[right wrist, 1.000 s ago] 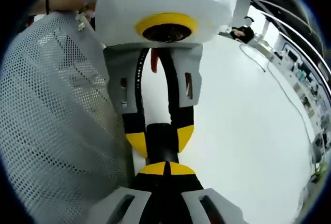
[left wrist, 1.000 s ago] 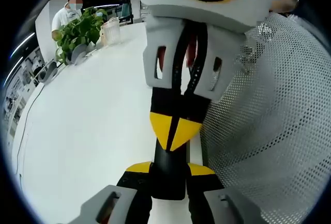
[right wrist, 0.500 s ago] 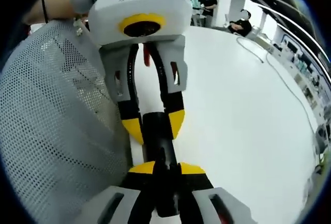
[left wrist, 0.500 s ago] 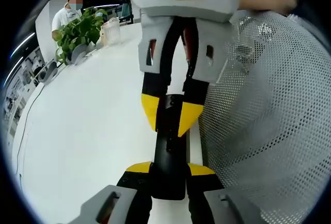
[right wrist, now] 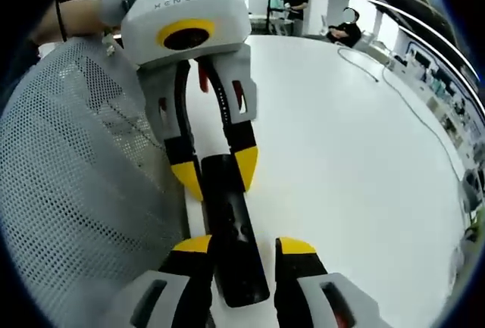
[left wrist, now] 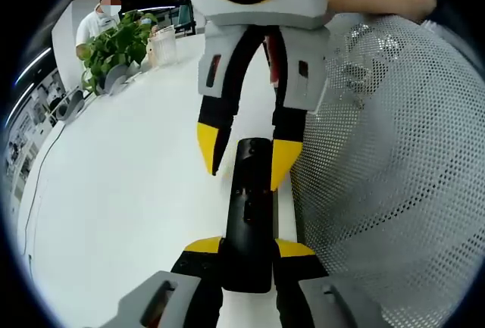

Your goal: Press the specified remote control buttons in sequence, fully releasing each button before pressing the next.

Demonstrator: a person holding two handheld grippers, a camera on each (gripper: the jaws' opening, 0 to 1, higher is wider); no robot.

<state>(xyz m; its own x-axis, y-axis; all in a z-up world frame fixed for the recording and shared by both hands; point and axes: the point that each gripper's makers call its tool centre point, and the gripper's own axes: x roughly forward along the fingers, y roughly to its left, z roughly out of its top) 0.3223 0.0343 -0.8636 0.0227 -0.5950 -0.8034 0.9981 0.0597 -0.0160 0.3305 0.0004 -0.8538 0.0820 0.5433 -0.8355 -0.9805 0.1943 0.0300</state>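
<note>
The remote control [left wrist: 250, 214], a long black bar, is held flat on the white counter [left wrist: 129, 192] with one end clamped between the jaws of the left tool [left wrist: 247, 248]. It is pinned this way, by judgement, so that it cannot slide or tip when a button is pushed. The right tool [left wrist: 242, 154] is seen at the remote's far end, its yellow-tipped jaws spread apart and straddling the bar: one tip stands just beside the near edge, the other is touching or nearly touching the opposite edge. Whether a button is being contacted cannot be told.

In the right gripper view the same remote control [right wrist: 231, 229] runs up between the right tool [right wrist: 242, 246] jaws, which are parted with visible gaps on both sides, so nothing is gripped there. The left tool [right wrist: 214, 170] is seen closed across the bar's far end.

On one long side of the remote a grey perforated mesh surface [left wrist: 394, 184] rises close by, just beside the bar, so little room is left there. On the other side the counter lies open and wide, and any repositioning is best made over that side. A potted plant [left wrist: 114, 48] and a clear container [left wrist: 163, 44] stand well apart near the far edge, where a person [left wrist: 95, 21] is seated.
</note>
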